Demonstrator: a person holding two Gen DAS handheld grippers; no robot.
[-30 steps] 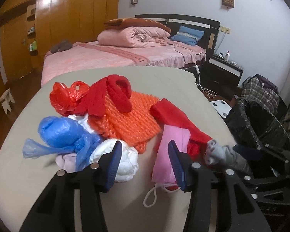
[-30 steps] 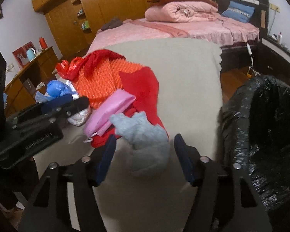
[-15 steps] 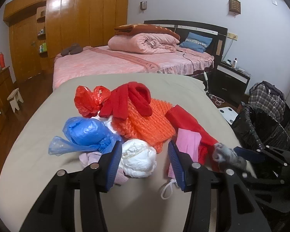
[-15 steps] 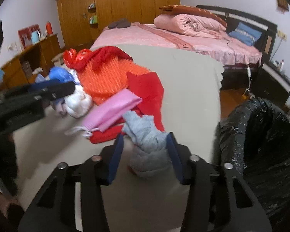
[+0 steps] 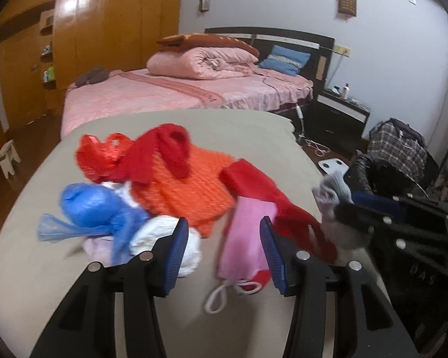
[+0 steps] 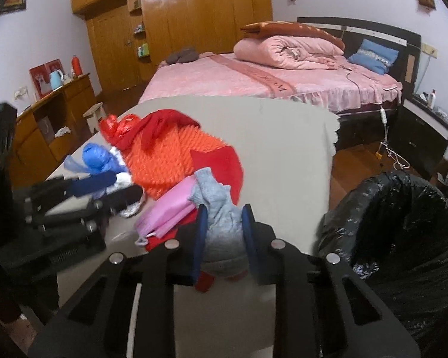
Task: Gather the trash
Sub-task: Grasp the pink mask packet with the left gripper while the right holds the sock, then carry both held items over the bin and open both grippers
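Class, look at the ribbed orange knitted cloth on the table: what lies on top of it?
A red knitted scarf drapes over the far end of the ribbed orange knitted cloth, and a red cloth overlaps its near edge. What lies beneath is hidden.

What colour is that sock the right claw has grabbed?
Light grey; the sock shows best in the right wrist view.
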